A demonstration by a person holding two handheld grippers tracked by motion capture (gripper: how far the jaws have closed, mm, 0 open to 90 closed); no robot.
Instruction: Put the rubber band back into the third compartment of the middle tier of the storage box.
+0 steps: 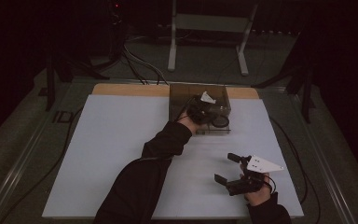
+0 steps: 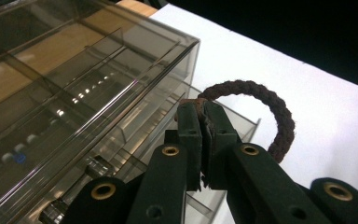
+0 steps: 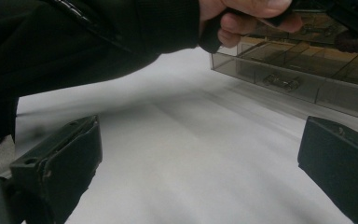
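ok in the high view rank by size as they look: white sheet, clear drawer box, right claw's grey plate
1. white sheet, by far the largest
2. clear drawer box
3. grey plate, smallest, though it sits nearer the camera than the box

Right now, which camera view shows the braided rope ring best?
The left gripper view: the rope ring arcs up close, pinched between the left gripper's fingers. The right gripper view catches a dark edge; the high view shows a small dark loop.
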